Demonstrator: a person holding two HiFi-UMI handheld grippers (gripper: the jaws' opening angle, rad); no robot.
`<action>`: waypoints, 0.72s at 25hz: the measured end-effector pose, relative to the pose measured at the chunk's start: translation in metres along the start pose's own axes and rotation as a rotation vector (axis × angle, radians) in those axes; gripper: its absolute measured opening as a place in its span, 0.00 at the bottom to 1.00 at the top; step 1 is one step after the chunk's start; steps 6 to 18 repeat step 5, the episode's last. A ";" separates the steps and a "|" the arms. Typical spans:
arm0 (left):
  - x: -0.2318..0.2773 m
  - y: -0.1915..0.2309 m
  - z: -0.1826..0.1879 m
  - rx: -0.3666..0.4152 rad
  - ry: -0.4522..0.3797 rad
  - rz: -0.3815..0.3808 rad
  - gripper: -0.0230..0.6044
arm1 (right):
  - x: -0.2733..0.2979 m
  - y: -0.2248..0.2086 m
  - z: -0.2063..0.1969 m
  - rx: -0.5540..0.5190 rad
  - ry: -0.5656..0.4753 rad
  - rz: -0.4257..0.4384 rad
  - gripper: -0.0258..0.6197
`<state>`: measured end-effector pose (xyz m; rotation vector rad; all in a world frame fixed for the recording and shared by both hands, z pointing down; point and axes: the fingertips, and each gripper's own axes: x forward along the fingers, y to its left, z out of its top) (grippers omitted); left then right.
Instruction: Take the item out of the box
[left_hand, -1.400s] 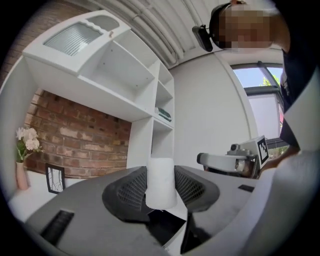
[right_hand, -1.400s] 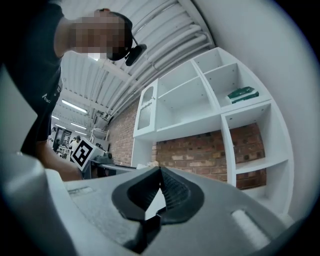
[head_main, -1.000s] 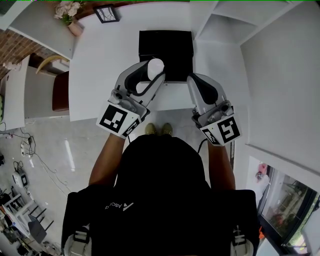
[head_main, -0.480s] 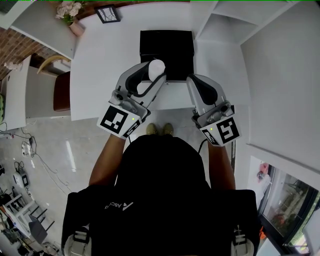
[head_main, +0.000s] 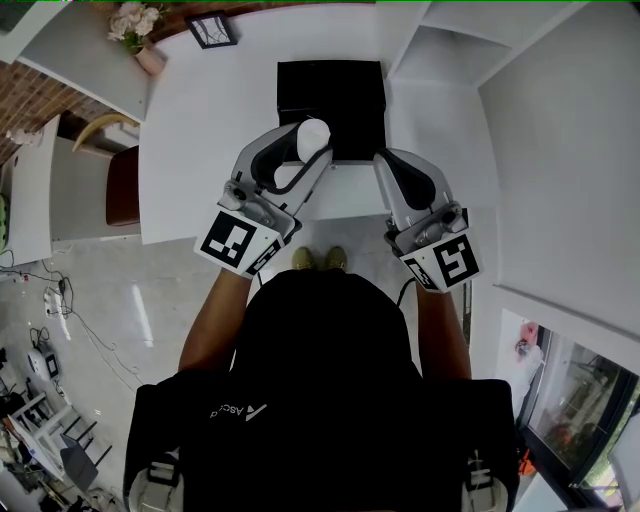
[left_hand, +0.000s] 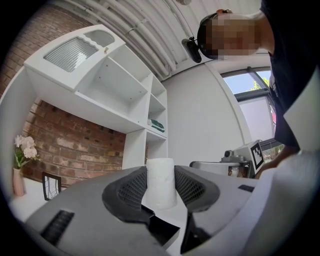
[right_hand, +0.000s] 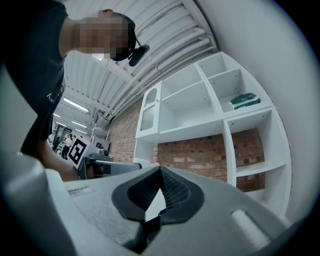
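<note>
A black box (head_main: 331, 92) lies on the white table (head_main: 200, 120), just beyond both grippers. My left gripper (head_main: 312, 140) is shut on a white cylindrical item (head_main: 311, 132), held over the box's near left corner. In the left gripper view the white item (left_hand: 160, 182) stands upright between the ribbed pads, and the left gripper (left_hand: 161, 186) is tilted upward toward the shelves. My right gripper (head_main: 382, 158) hovers at the box's near right corner. In the right gripper view the right gripper (right_hand: 160, 192) has its jaws closed tip to tip with nothing between them.
A white shelf unit (head_main: 450, 50) stands right of the table. At the far left of the table sit a vase of flowers (head_main: 138, 28) and a small black picture frame (head_main: 212, 27). A chair (head_main: 120, 180) is left of the table, by its near edge.
</note>
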<state>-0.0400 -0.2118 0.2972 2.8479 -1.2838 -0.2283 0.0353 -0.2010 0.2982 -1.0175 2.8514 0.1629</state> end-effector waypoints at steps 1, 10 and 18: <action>0.000 0.001 0.000 0.000 0.000 0.000 0.31 | 0.000 0.000 -0.001 0.000 0.000 -0.001 0.04; 0.001 0.000 -0.001 -0.003 0.001 -0.002 0.31 | 0.000 -0.001 -0.002 -0.002 0.001 -0.003 0.04; 0.001 0.000 -0.001 -0.003 0.001 -0.002 0.31 | 0.000 -0.001 -0.002 -0.002 0.001 -0.003 0.04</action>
